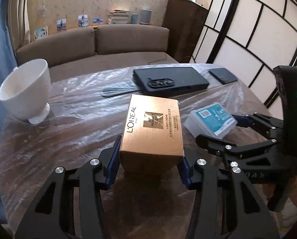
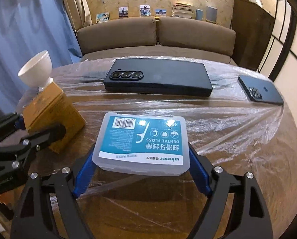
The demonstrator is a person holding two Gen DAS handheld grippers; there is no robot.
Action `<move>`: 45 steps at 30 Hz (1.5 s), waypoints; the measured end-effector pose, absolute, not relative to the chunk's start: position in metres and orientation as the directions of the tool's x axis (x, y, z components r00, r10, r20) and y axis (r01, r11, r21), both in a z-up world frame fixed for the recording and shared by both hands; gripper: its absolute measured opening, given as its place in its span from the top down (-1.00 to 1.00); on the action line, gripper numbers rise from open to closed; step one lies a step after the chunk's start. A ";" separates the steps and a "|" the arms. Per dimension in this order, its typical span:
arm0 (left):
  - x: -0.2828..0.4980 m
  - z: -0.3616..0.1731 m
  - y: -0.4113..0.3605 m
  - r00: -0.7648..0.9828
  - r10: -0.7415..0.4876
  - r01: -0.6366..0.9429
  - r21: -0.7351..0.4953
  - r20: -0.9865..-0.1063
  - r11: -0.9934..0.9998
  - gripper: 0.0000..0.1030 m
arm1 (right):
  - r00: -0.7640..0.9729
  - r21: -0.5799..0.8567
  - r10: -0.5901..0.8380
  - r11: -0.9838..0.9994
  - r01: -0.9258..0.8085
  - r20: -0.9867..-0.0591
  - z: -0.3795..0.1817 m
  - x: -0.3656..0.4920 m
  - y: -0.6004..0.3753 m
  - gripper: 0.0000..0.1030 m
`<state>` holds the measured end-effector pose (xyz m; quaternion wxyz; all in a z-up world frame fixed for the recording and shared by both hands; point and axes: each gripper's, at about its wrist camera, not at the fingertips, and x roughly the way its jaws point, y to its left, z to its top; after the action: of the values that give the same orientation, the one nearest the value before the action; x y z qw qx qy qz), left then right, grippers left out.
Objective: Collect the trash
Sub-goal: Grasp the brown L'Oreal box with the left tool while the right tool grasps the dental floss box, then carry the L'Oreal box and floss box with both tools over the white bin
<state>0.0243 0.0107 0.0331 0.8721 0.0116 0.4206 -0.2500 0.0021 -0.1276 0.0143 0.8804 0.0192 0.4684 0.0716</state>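
On a plastic-wrapped round tabletop (image 1: 72, 107), the left tongs (image 1: 151, 155) clamp a gold L'Oréal cream box (image 1: 153, 127) by its near end, blue pads flat against both sides. Just to its right, the right tongs (image 2: 142, 159) straddle a clear dental floss case (image 2: 142, 143), jaws wide on either flank; whether the pads press on it cannot be told. Both items rest on the tabletop. Beyond them lie a large black phone (image 2: 158, 79) and a smaller dark phone (image 2: 262, 91), with a white footed bowl (image 1: 24, 89) at the left edge. Behind stands a brown sofa (image 2: 156, 33).
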 end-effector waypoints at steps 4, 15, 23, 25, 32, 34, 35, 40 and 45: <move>0.017 0.034 0.006 0.515 -0.424 0.442 -0.194 -0.745 0.876 0.01 | 0.550 0.139 0.173 0.985 -0.104 -0.817 0.021 -0.008 -0.135 -0.58; -0.003 0.039 0.011 0.529 -0.412 0.392 -0.217 -0.742 0.894 0.01 | 0.554 0.181 0.214 0.977 -0.115 -0.805 0.031 -0.031 -0.143 -0.57; -0.025 0.045 0.014 0.544 -0.394 0.374 -0.206 -0.741 0.904 0.01 | 0.552 0.180 0.220 0.976 -0.126 -0.805 0.037 -0.047 -0.143 -0.57; -0.032 0.045 0.014 0.546 -0.394 0.367 -0.212 -0.739 0.906 0.01 | 0.549 0.159 0.200 0.980 -0.122 -0.811 0.036 -0.053 -0.142 -0.57; -0.053 0.045 0.018 0.537 -0.395 0.346 -0.233 -0.745 0.909 0.01 | 0.543 0.152 0.188 0.982 -0.111 -0.819 0.039 -0.076 -0.148 -0.57; -0.060 0.045 0.018 0.536 -0.394 0.340 -0.236 -0.747 0.910 0.01 | 0.545 0.143 0.179 0.984 -0.108 -0.819 0.040 -0.083 -0.149 -0.57; -0.063 0.045 0.018 0.534 -0.393 0.338 -0.237 -0.748 0.911 0.01 | 0.546 0.139 0.175 0.984 -0.107 -0.819 0.040 -0.087 -0.150 -0.57; -0.082 0.047 0.016 0.531 -0.387 0.338 -0.231 -0.754 0.912 0.01 | 0.553 0.125 0.166 0.986 -0.111 -0.817 0.045 -0.108 -0.153 -0.57; -0.101 0.049 0.013 0.529 -0.386 0.331 -0.235 -0.756 0.914 0.01 | 0.549 0.144 0.183 0.983 -0.113 -0.815 0.045 -0.127 -0.154 -0.57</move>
<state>-0.1011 0.0129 0.0486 0.8739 -0.0313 0.4397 -0.2049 -0.1266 -0.1544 0.0452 0.8793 0.0374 0.4672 0.0842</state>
